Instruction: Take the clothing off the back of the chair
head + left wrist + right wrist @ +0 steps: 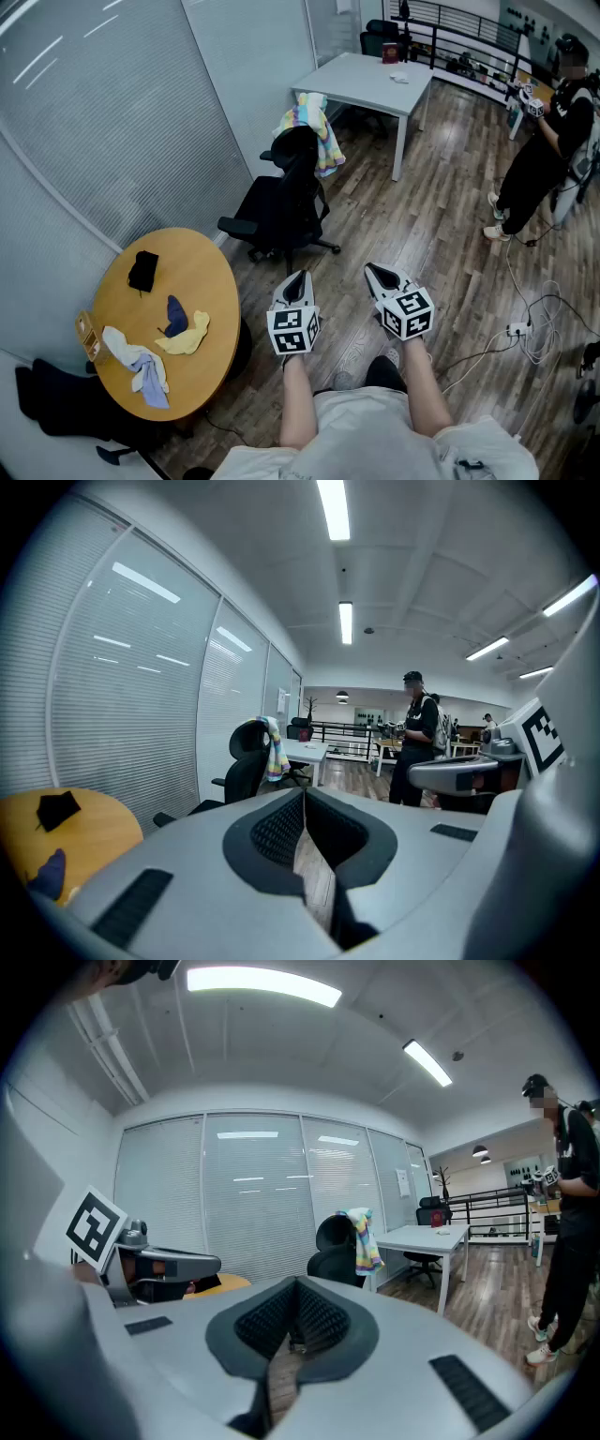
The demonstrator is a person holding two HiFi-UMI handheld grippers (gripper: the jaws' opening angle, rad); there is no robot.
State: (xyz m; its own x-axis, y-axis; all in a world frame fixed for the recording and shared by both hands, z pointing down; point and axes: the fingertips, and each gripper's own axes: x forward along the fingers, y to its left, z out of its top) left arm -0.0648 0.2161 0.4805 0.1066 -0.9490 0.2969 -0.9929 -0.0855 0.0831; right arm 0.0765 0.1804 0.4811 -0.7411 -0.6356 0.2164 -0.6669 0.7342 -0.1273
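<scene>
- Small wooden box [87, 335] sits at the left rim of the round table [208, 274]; its contents are too small to tell.
- Loose on the same table: black item [142, 270], blue cloth [175, 315], yellow cloth [186, 339], white-and-lilac cloth [139, 364].
- Clothing [322, 131] has pastel stripes in yellow, pink, blue and green. It is draped over the top of the black chair [281, 202] backrest and hangs down one side. Nothing touches it.
- Left tongs [298, 277]: jaws pressed fully together, nothing between them, well apart from the chair ahead.
- Right tongs [372, 271]: jaws also together, empty, just beside the left tongs.
- White table [366, 84] stands just behind the chair.
- Person [548, 150] in black stands at far right on the wood floor.
</scene>
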